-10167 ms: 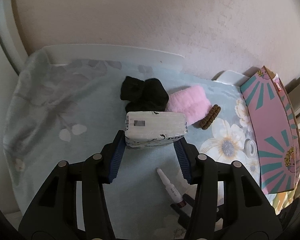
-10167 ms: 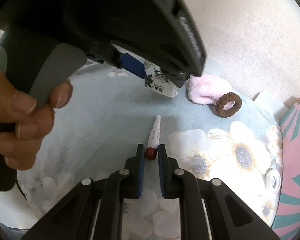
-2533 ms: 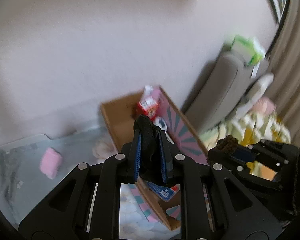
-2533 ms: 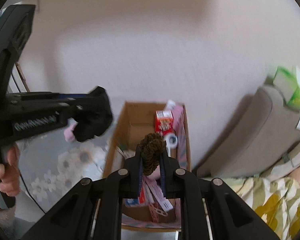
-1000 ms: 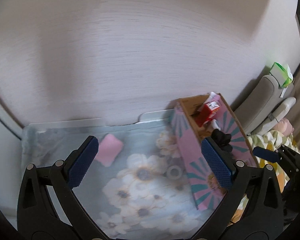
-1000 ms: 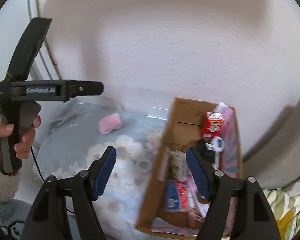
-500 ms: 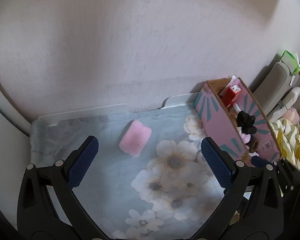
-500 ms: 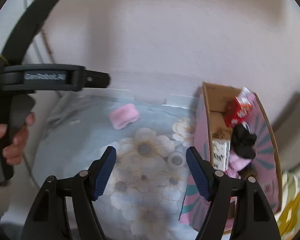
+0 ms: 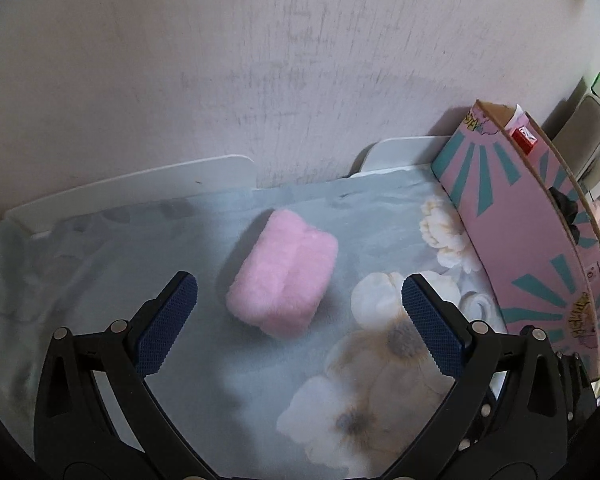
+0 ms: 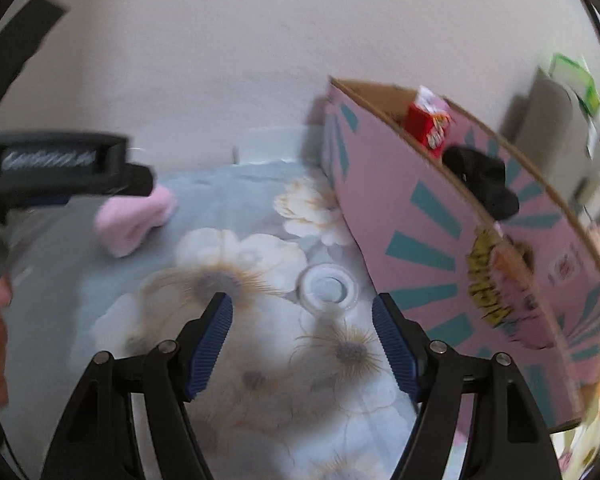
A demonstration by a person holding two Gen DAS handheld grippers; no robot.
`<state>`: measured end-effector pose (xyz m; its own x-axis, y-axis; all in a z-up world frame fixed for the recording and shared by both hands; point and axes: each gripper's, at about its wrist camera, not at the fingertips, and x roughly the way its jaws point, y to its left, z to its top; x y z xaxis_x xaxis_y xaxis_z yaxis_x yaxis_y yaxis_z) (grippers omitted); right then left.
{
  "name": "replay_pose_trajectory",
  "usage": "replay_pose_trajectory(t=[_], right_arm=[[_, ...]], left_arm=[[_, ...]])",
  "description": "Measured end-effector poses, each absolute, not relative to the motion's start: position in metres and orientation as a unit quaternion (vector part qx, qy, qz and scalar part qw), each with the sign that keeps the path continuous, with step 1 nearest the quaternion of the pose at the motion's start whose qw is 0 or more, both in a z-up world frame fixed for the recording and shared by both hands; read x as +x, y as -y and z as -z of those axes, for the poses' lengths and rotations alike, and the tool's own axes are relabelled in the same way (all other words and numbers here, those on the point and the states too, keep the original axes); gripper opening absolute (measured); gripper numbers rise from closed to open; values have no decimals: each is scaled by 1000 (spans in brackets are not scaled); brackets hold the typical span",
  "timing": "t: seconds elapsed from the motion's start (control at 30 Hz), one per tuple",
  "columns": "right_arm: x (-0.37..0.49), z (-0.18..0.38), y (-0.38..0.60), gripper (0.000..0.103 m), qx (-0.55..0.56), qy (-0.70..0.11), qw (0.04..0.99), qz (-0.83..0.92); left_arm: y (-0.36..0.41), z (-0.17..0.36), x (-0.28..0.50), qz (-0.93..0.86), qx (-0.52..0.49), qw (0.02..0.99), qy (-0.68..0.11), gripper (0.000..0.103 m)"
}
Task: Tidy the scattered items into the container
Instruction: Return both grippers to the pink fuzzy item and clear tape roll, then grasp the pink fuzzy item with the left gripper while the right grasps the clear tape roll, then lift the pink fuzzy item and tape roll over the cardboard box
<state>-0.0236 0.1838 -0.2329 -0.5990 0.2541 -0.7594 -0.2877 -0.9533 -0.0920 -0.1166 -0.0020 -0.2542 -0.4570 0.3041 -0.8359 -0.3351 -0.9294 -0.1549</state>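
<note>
Both jaws of the left hand-held gripper point(image 9: 296, 312) are spread wide with nothing pinched, the pink fluffy band point(image 9: 284, 272) lying just beyond them on the flowered worktop point(image 9: 180, 360). The right hand-held gripper point(image 10: 302, 344) is likewise spread and empty, a clear tape ring point(image 10: 327, 287) seen just ahead, left of the pink cardboard box point(image 10: 440, 240), in which a red carton point(image 10: 426, 124) and a black cloth point(image 10: 480, 184) are seen

The pink item point(image 9: 283, 273) is fluffy plush. The cloth point(image 9: 204, 364) beneath is soft, matt, flower-printed fabric. The box point(image 10: 440, 216) is printed cardboard, raw brown along its rim. The tape ring point(image 10: 327, 287) looks clear, glossy plastic.
</note>
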Motion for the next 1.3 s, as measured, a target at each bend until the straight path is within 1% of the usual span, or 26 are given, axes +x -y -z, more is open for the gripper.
replay_pose_trajectory(t=[0.23,0.37,0.47,0.53,0.57,0.6,0.63,0.67,0.7,0.73,0.77,0.8,0.97,1.13,1.3], right_arm=[[-36,253,-207,69,-439,-76,183,-876],[-41,258,-208,68,-443,-79,179,-875],[-45,258,-208,68,-440,-77,177,-877],[-48,258,-209,68,-438,-78,175,-878],[-48,257,-209,67,-437,-78,174,-879],[-48,257,-209,63,-434,-77,173,-881],[-47,256,-208,58,-432,-75,171,-882],[-47,255,-209,55,-430,-75,170,-883],[-47,254,-209,46,-428,-75,170,-884],[-47,254,-210,40,-426,-76,169,-885],[-47,253,-210,40,-425,-78,168,-886],[-47,253,-210,40,-424,-80,166,-886],[-44,251,-210,40,-423,-88,159,-888],[-39,246,-206,40,-423,-86,145,-890],[-35,229,-201,40,-416,-76,120,-898]], left_arm=[[-4,276,-126,-849,-492,191,-23,102],[-7,283,-130,-849,-493,189,-30,100],[-8,289,-132,-849,-494,186,-36,96],[-8,293,-133,-848,-495,185,-41,91],[-9,294,-133,-848,-496,183,-45,84],[-9,296,-133,-848,-495,181,-50,79],[-9,296,-131,-852,-489,177,-57,76],[-10,296,-131,-854,-487,175,-61,72],[-10,296,-130,-856,-484,172,-64,65],[-9,296,-130,-858,-480,169,-66,59],[-9,295,-129,-860,-478,167,-66,52],[-8,295,-130,-860,-477,168,-64,50],[-7,294,-130,-860,-476,171,-63,46],[-4,284,-127,-859,-480,169,-58,46],[8,260,-115,-864,-476,158,-45,46]])
